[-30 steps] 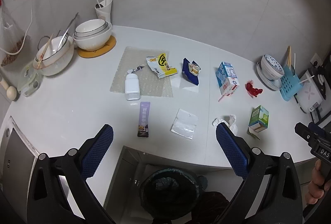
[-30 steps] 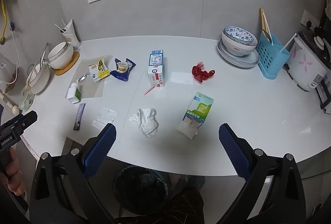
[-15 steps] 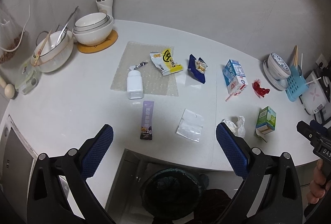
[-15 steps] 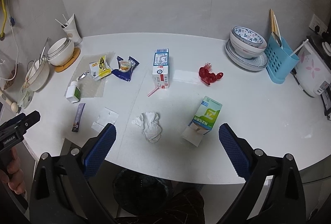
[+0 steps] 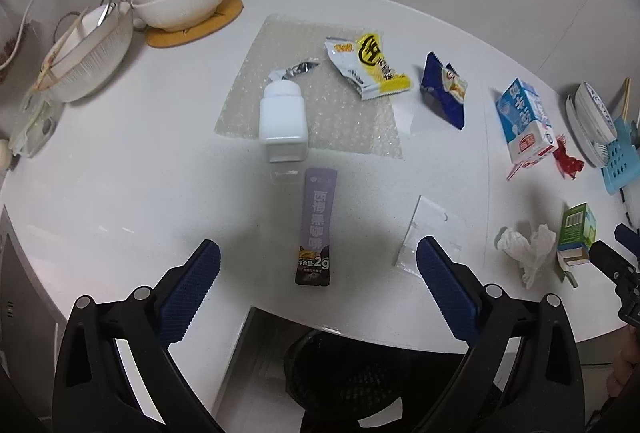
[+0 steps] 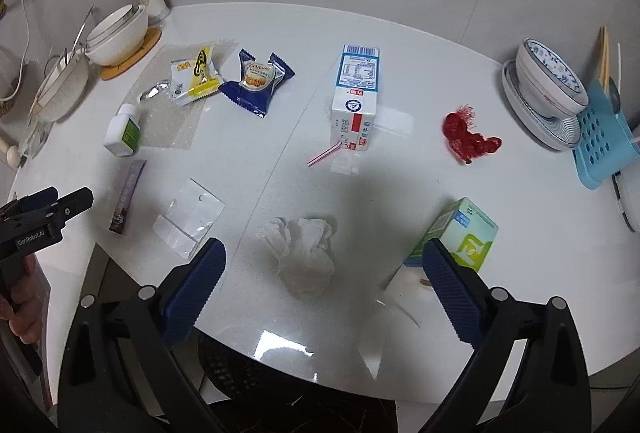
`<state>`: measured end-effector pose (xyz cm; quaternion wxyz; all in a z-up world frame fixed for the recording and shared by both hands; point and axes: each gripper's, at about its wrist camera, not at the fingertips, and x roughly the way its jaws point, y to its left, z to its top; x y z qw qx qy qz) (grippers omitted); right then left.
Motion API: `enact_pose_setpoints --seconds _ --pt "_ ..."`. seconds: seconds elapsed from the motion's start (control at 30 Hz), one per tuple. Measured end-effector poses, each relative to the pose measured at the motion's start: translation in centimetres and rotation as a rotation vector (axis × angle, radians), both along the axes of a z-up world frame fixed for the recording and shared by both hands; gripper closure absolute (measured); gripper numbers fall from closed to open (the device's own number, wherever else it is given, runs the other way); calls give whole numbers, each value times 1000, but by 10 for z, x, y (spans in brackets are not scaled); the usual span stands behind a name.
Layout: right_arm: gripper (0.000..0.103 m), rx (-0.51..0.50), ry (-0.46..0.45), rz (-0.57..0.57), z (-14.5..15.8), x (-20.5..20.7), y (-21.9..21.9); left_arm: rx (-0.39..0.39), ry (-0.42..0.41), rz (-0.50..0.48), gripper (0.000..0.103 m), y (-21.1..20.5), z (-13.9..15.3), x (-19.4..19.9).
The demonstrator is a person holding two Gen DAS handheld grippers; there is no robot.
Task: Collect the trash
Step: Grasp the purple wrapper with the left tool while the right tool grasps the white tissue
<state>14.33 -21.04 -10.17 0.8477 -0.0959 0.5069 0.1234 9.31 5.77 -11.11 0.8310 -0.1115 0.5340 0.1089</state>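
- Fingers of the left gripper (image 5: 318, 275) are spread above the purple sachet (image 5: 316, 227) on the bench (image 5: 120, 185).
- Fingers of the right gripper (image 6: 322, 279) are spread around the crumpled tissue (image 6: 304, 253).

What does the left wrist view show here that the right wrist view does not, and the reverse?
Only the left wrist view shows the purple sachet's printed face head-on, between the open left gripper fingers. Only the right wrist view shows the rice cooker edge and the crumpled tissue centred between the open right gripper fingers. Both share the milk carton, red scrap, green box and black bin below the counter.
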Motion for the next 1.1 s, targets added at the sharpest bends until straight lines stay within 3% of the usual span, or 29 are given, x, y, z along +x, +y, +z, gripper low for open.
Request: enact_pose_setpoints --seconds 0.2,0.43,0.63,0.73,0.8,0.9,0.93,0.97,1.1 --pt "12 -46 63 36 -34 18 9 3 73 29 10 9 -36 16" --pt "27 -64 174 46 -70 34 16 6 148 40 17 12 -64 25" --pt "41 -38 257 28 -91 44 18 3 173 48 29 15 -73 28" --pt "49 -25 284 9 -97 49 18 23 180 41 39 12 -72 31" --pt "54 -26 276 9 -97 51 20 24 186 34 54 10 -71 32" --pt "69 -45 270 4 -97 53 23 27 201 19 73 6 -69 33" --pt "78 -53 271 -1 -97 54 24 29 207 15 80 4 -68 33" --pt "88 -47 280 -5 -97 55 23 35 218 14 81 3 -67 33" --pt "95 -20 310 -9 -96 57 16 30 221 12 87 1 -65 33"
